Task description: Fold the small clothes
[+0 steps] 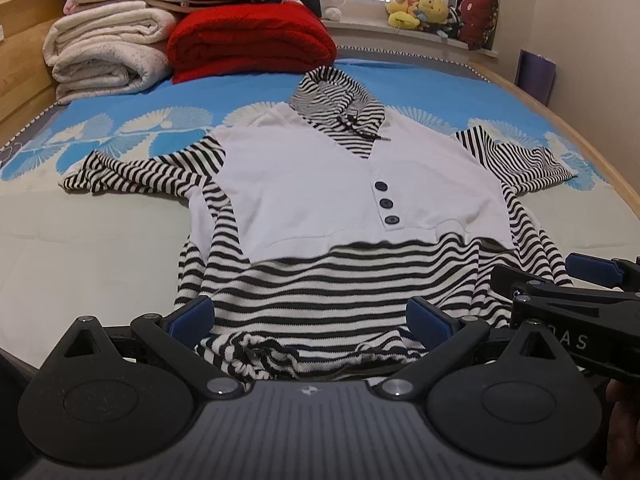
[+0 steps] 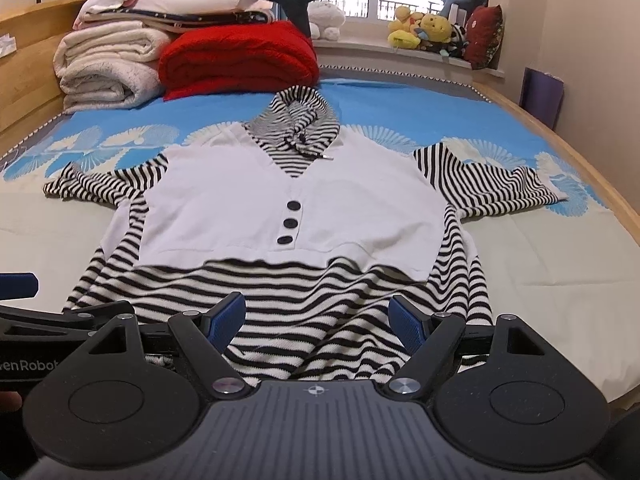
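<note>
A small black-and-white striped hooded top (image 1: 320,184) (image 2: 288,208) with a white front panel and three dark buttons lies spread flat on the bed, hood far, sleeves out to both sides. Its striped hem is bunched at the near edge. My left gripper (image 1: 310,318) stands open over the hem's left part, nothing between its blue pads. My right gripper (image 2: 318,320) is open too, over the hem's right part, with only cloth below. Each gripper shows at the edge of the other's view.
Folded white blankets (image 1: 108,48) and a red blanket (image 1: 252,36) are stacked at the bed's far left, with a plush shark on top. Soft toys (image 2: 424,28) sit on the window sill. A wooden bed rim (image 2: 580,160) runs along the right.
</note>
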Available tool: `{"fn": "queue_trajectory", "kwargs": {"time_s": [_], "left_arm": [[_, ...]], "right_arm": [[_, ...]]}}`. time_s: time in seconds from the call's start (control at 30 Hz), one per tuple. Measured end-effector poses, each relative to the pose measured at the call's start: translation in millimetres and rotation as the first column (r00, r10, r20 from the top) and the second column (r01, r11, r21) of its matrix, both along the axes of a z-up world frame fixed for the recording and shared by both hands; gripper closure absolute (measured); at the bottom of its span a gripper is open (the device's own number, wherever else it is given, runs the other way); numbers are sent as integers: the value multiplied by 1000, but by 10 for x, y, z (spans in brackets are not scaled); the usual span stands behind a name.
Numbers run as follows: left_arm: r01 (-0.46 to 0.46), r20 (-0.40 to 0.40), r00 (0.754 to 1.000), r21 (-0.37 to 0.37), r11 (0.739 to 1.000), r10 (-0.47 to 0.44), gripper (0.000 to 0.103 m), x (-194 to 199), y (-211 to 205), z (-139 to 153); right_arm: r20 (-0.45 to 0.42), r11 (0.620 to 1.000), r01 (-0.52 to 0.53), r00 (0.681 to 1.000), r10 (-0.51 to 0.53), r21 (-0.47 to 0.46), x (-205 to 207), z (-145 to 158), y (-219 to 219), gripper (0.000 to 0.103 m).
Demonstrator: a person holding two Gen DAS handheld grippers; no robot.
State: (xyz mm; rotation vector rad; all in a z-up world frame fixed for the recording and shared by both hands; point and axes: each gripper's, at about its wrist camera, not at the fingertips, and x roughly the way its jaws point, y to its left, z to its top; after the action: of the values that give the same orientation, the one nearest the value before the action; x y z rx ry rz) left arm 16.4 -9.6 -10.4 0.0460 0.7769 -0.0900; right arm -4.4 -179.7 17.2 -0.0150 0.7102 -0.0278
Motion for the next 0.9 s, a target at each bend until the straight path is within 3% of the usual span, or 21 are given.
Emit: {"fn": "queue_trajectory", "kwargs": {"time_s": [0.67,0.9], "left_arm": [[-27,32,999,-19,999,27,3,70,85,68],[-60,111,992,-23,998,62,3,202,258,296]], "right_arm": [[23,1000,21,1000,-21,-9,28,-35,5,23],[28,1000,17,999,-17,4,43,-61,4,23]]}}
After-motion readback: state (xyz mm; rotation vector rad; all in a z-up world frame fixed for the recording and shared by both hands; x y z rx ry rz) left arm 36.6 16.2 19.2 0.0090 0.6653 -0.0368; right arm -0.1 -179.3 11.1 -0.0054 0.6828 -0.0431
